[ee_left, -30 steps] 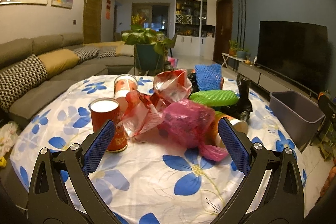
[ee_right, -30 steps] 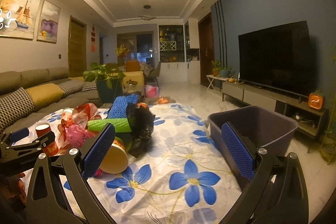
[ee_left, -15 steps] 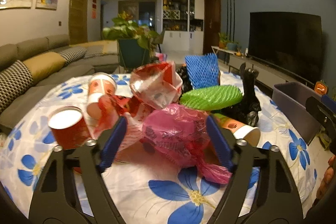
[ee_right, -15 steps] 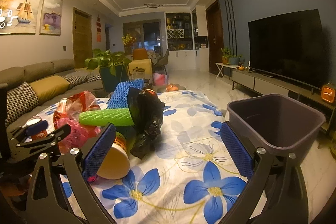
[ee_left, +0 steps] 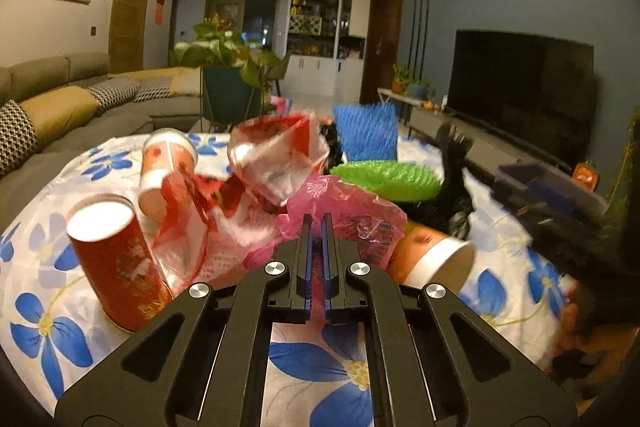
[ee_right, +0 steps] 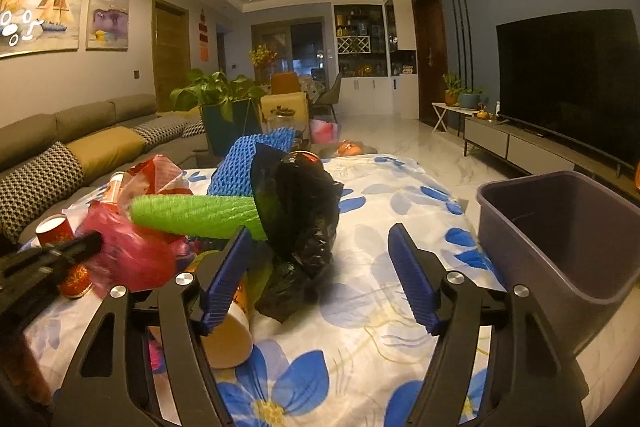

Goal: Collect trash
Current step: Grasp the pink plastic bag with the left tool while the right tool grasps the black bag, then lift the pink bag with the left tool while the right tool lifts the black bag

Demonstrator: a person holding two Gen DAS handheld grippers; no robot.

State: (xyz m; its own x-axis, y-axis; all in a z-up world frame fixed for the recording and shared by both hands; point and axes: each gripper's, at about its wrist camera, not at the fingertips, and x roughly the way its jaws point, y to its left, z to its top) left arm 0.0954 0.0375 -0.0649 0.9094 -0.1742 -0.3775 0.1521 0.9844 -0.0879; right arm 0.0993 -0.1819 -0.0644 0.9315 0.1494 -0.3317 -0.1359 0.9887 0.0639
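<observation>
A heap of trash lies on the flowered tablecloth (ee_left: 320,379). My left gripper (ee_left: 316,227) is shut on the pink plastic bag (ee_left: 352,223) at the front of the heap. Around it are a red paper cup (ee_left: 116,259), a tipped red-and-white cup (ee_left: 164,167), a clear red wrapper (ee_left: 276,159), green foam netting (ee_left: 384,177), blue foam netting (ee_left: 366,133), a black bag (ee_left: 454,183) and a cup on its side (ee_left: 436,263). My right gripper (ee_right: 320,259) is open, just in front of the black bag (ee_right: 304,211). The pink bag (ee_right: 132,255) shows left.
A grey plastic bin (ee_right: 568,235) stands at the table's right edge. A sofa (ee_right: 80,151) runs along the left. A potted plant (ee_right: 224,111) stands behind the table. A TV (ee_right: 568,79) on a low cabinet is at the right.
My left gripper moved forward and closed on the pink bag. My right gripper moved closer to the black bag, its fingers narrowing a little.
</observation>
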